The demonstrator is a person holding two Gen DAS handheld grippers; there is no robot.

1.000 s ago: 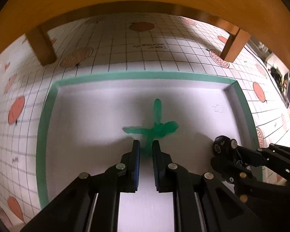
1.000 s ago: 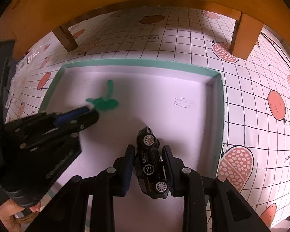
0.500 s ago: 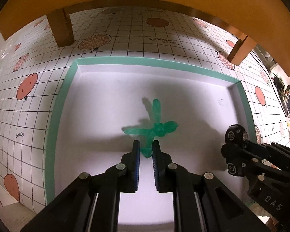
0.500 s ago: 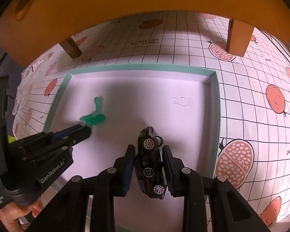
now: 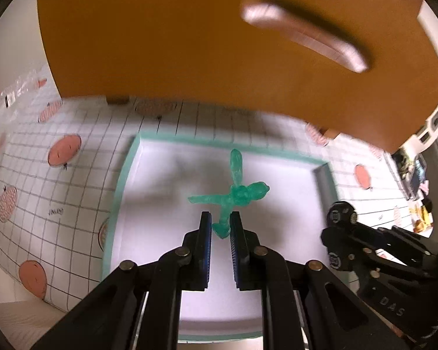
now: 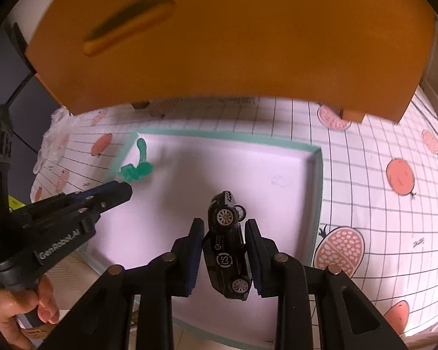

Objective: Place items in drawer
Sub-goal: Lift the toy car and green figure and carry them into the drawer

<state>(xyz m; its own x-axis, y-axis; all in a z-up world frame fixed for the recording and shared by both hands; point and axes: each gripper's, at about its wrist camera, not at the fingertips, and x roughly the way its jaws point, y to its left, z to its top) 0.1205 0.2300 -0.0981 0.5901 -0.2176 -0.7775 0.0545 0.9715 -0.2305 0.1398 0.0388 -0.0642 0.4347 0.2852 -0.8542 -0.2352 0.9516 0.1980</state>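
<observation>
My left gripper [image 5: 220, 218] is shut on the lower end of a translucent green toy figure [image 5: 236, 195], which hangs above a white tray with a green rim [image 5: 122, 175]. My right gripper [image 6: 224, 224] is shut on a black toy car [image 6: 227, 245], held nose-forward over the same tray [image 6: 315, 204]. In the right wrist view the left gripper [image 6: 122, 189] comes in from the left with the green figure [image 6: 137, 169] at its tip. An orange wooden drawer front [image 5: 189, 43] with a bar handle [image 5: 303, 39] fills the top of both views.
The tray lies on a white checked cloth printed with red fruit [image 6: 400, 175]. A wooden leg [image 6: 352, 115] stands behind the tray on the right. A hand [image 6: 20, 318] grips the left tool's handle. Clear plastic bags [image 5: 11, 96] lie at the far left.
Both grippers have risen and drawn back from the tray, each still holding its toy. The orange front and its handle have come into view above.
</observation>
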